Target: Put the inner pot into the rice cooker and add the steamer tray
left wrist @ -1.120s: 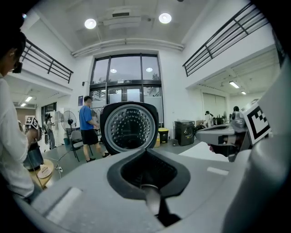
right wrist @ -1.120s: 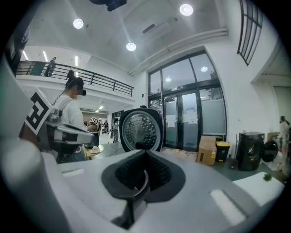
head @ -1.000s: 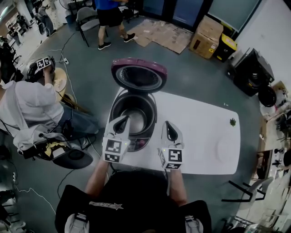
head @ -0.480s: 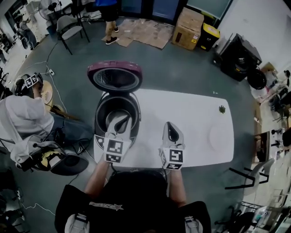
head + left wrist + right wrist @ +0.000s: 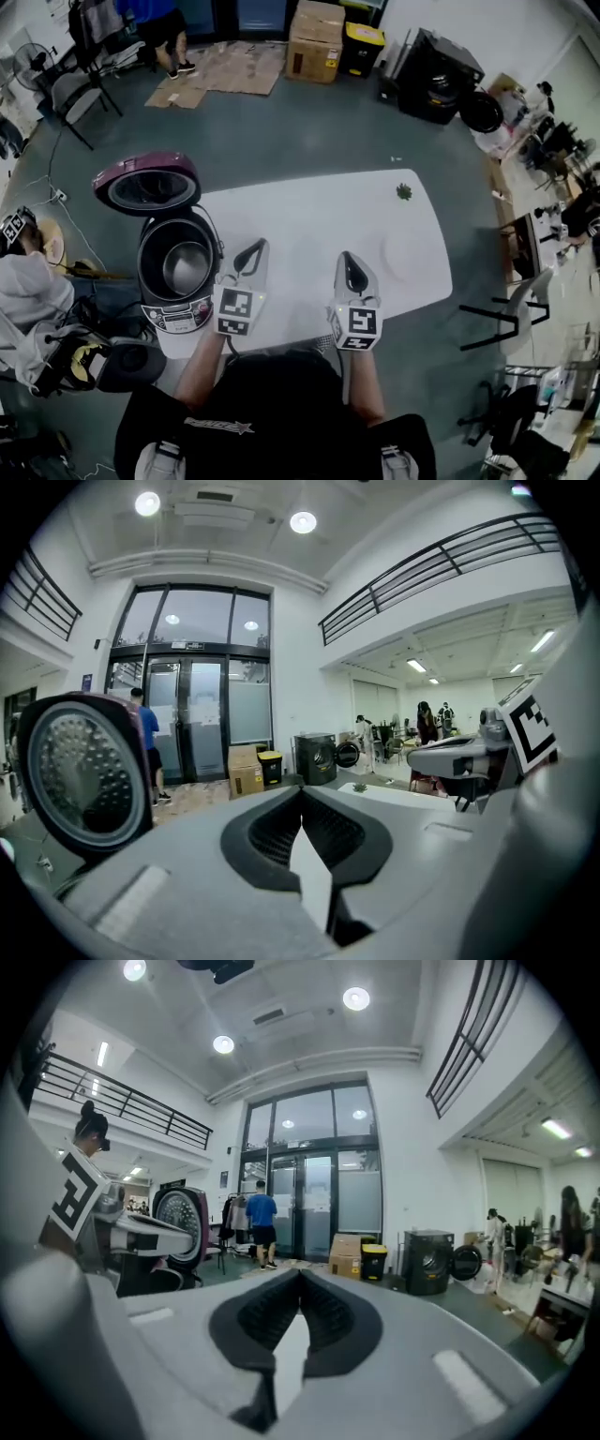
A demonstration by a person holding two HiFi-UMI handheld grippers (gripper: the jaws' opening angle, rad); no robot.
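Note:
The rice cooker point(image 5: 176, 281) stands at the table's left end with its purple lid point(image 5: 147, 182) raised. A shiny metal bowl point(image 5: 187, 266) shows inside it. A faint pale round tray point(image 5: 410, 251) lies on the white table point(image 5: 309, 216) towards the right. My left gripper point(image 5: 254, 247) hovers over the table just right of the cooker, shut and empty. The right gripper point(image 5: 346, 256) is beside it over the table's middle, also shut and empty. The left gripper view shows shut jaws point(image 5: 301, 790) and the lid point(image 5: 80, 771) at left. The right gripper view shows shut jaws point(image 5: 300, 1275).
A small green thing point(image 5: 404, 191) lies at the table's far right edge. A seated person point(image 5: 28, 291) is left of the cooker. A black chair point(image 5: 497, 314) stands at the table's right end. Boxes point(image 5: 314, 42) and cardboard point(image 5: 225, 70) lie on the floor beyond.
Both grippers have swung to the right along the table, away from the cooker, which now sits further left in the head view. Both stay shut.

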